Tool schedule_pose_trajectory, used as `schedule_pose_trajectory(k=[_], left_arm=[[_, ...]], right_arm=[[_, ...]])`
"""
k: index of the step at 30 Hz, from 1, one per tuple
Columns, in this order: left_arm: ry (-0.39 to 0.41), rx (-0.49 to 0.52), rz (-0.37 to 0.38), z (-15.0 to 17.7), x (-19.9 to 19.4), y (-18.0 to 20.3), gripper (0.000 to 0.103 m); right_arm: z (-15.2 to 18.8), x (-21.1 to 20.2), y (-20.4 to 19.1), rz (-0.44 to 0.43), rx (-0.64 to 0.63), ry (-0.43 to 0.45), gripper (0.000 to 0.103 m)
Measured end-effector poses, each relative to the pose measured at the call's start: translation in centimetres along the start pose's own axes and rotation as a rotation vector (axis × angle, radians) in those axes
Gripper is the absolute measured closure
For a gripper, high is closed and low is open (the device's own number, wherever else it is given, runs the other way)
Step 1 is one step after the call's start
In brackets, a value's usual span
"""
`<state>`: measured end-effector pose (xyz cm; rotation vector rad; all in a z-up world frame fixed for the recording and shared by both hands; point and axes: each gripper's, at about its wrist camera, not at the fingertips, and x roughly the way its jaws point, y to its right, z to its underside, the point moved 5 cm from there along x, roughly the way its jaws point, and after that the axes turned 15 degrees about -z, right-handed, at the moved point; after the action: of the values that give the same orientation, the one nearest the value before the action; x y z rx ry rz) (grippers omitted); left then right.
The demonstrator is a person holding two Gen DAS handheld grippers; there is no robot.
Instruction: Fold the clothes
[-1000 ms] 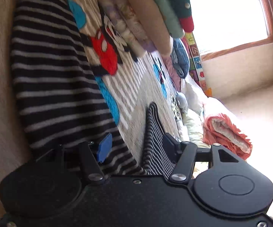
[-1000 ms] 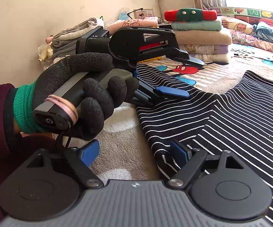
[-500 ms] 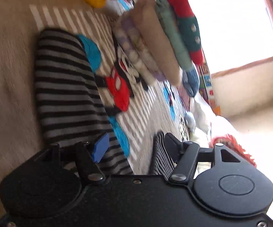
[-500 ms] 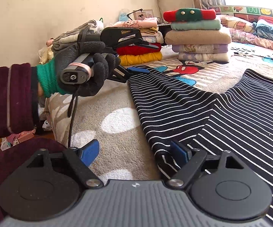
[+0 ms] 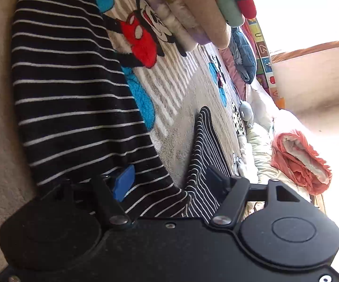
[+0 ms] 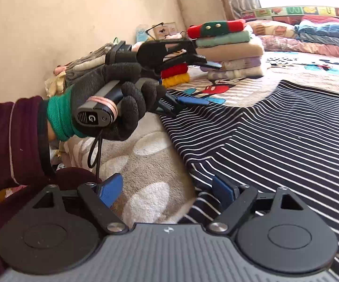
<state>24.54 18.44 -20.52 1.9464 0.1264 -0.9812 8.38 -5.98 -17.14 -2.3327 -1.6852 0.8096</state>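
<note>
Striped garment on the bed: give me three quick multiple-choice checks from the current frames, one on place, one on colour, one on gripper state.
1. Where does the stack of folded clothes sit relative to the striped garment?
A. On top of it
B. Beyond it, on the cartoon-print blanket
C. On the floor

2. What colours is the striped garment?
A. Black with thin white stripes
B. Red with green stripes
C. Plain grey

3. How does the right gripper stand?
A. Shut on the sleeve
B. Open, holding nothing
C. Shut on the blanket

Answers:
1. B: the right wrist view shows the stack standing on the blanket past the garment's far edge.
2. A: both views show black cloth crossed by narrow white lines.
3. B: its blue pads stand wide apart over the garment's edge, with nothing pinched between them.
</note>
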Motion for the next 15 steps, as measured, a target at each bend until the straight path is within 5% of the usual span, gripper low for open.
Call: schedule_pose_trajectory(k=[4, 7, 9, 11, 15], left_arm=[[-0.045, -0.001, 0.181, 2.4, -0.7, 1.8, 0.033], [-0.050, 0.054, 0.134, 4.0, 0.9, 2.6, 0.031], [-0.045, 0.081, 0.117, 5.1, 0.9, 3.1, 0.042], [-0.035, 0.100, 0.126, 6.2, -0.2, 4.0, 0.033], [-0.014, 0.138, 0.144, 8.5, -2.3, 5.6, 0.032]], right_arm=[[0.9, -5.8, 0.3, 0.091, 0.089, 0.129, 0.020], [1.6, -10.2, 1.3, 0.175, 0.175, 0.232, 0.020], [2.1, -12.9, 2.5, 0.244, 0.239, 0.301, 0.020], [2.5, -16.0, 3.9, 0.306, 0.309, 0.388, 0.020], [4.3, -22.6, 6.7, 0.390, 0.461, 0.595, 0.020]])
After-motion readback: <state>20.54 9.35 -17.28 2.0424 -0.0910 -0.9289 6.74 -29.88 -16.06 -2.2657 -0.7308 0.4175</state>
